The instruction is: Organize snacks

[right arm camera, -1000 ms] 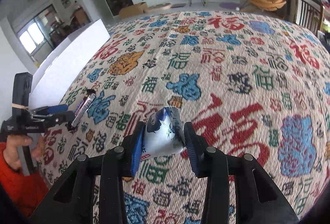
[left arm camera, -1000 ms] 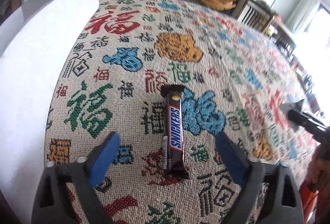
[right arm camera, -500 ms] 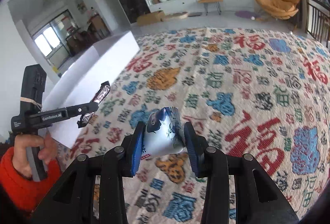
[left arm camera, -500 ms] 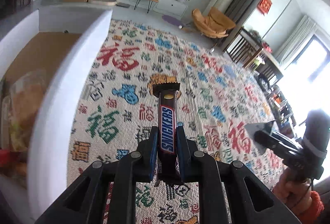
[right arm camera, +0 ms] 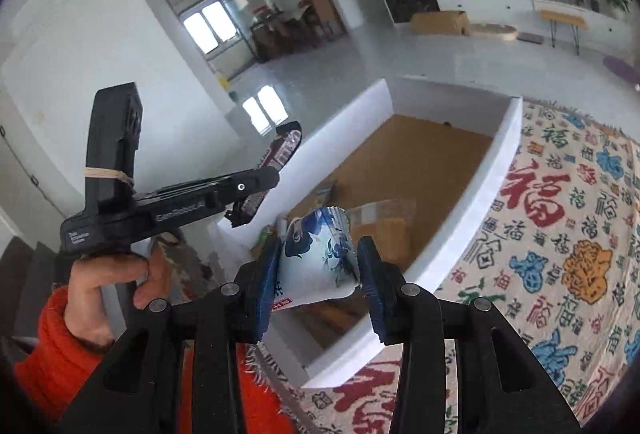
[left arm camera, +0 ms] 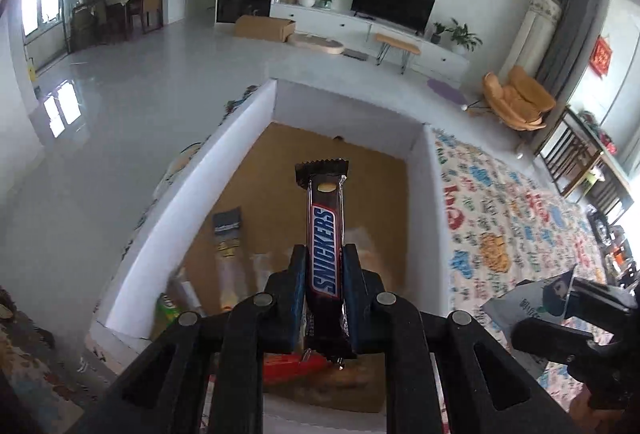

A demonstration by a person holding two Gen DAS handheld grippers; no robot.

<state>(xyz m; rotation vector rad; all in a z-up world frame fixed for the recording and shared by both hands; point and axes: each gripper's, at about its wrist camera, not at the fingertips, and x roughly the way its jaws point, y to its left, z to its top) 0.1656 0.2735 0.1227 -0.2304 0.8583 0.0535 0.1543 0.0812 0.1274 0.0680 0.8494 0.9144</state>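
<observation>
My left gripper point(left arm camera: 323, 274) is shut on a brown Snickers bar point(left arm camera: 325, 234) and holds it upright over the open white box point(left arm camera: 240, 122). The box has a brown cardboard floor and several snack packets lie at its near end. My right gripper point(right arm camera: 318, 266) is shut on a white and blue snack packet point(right arm camera: 316, 258) and holds it above the box's near end point(right arm camera: 472, 202). The left gripper with its bar shows in the right wrist view point(right arm camera: 264, 178), to the left of the packet. The right gripper and packet show at the lower right of the left wrist view point(left arm camera: 560, 298).
The box sits on a table covered by a cloth with coloured Chinese characters point(right arm camera: 560, 234), to the right of the box. Inside the box lie a dark striped packet point(left arm camera: 228, 234), a green packet point(left arm camera: 168, 310) and a red packet point(left arm camera: 288, 364). The living room floor lies beyond.
The left gripper closed on the Snickers bar, lifted it off the cloth and carried it left over the box. The right gripper moved left with its packet, over the box's near end.
</observation>
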